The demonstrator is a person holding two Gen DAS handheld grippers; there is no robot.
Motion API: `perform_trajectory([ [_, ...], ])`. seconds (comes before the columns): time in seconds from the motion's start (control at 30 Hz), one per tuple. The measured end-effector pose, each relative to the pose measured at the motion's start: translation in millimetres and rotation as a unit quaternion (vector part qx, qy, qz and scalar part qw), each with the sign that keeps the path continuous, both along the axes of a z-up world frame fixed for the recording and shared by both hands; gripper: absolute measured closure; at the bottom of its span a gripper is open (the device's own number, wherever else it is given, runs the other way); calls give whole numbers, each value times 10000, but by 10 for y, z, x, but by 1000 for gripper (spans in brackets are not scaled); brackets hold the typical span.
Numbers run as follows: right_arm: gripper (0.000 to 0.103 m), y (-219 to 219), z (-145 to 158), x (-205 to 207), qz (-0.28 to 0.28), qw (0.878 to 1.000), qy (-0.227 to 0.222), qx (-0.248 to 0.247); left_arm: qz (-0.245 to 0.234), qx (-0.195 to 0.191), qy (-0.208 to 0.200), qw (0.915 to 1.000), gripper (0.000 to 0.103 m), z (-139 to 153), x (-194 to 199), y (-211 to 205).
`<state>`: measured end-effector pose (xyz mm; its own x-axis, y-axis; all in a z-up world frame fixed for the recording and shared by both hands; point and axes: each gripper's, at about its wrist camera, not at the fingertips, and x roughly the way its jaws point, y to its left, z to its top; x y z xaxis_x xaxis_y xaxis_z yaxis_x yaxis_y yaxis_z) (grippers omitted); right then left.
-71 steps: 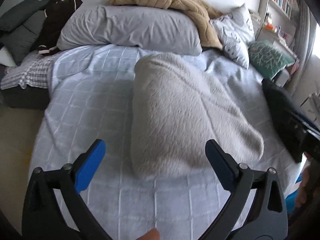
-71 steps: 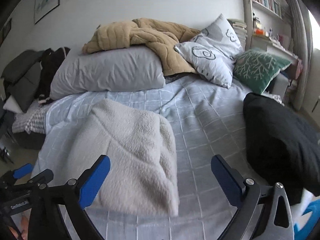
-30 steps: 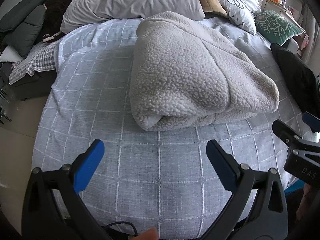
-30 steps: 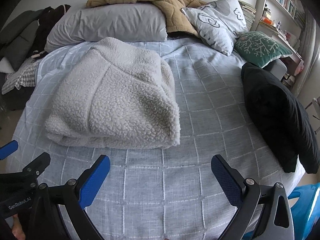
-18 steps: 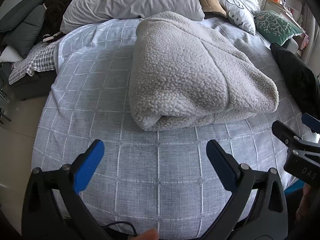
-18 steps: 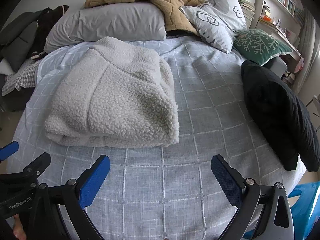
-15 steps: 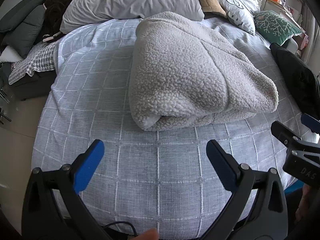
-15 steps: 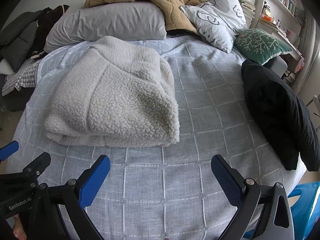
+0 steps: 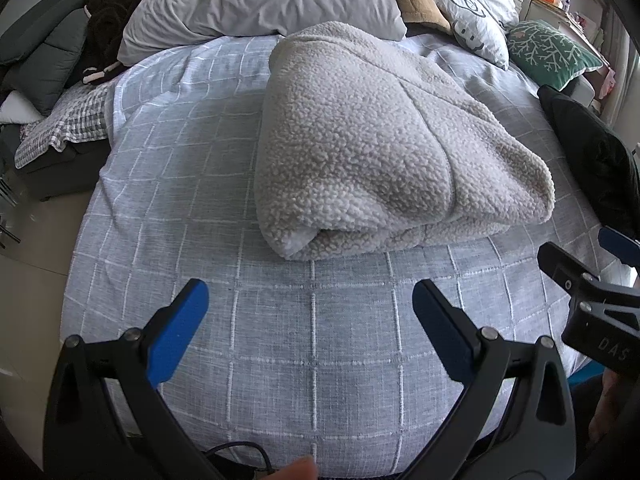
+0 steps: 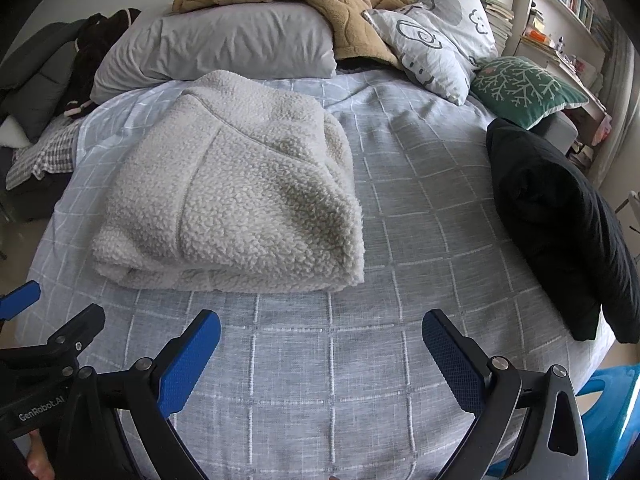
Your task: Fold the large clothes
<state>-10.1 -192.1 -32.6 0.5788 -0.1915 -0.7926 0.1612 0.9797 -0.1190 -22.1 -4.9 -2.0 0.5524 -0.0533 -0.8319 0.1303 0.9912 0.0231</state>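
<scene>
bed (image 10: 400,208): checked grey cover | folded fleece (image 10: 240,200) on it | both tongs (image 9: 310,300) (image 10: 320,332) agape, empty

Folded cream fleece (image 10: 236,200) on bed

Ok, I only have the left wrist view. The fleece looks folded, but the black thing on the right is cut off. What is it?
Observer: A black garment in a lump along the bed's right edge, apart from the fleece. I cannot tell whether it is folded.
Operator: Is my right claw holding anything?
Observer: No. The right claw is open and empty, over bare bedspread short of the fleece.
Operator: Anything off the near right corner?
Observer: Something blue, maybe a plastic chair, low beside that corner.
</scene>
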Motion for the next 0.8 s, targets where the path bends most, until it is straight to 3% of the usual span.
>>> perform_trajectory([
  [0.8, 1, -2, -23, -2, 42, 10000, 23, 8, -21, -69, -11, 10000, 2, 10, 13, 33],
])
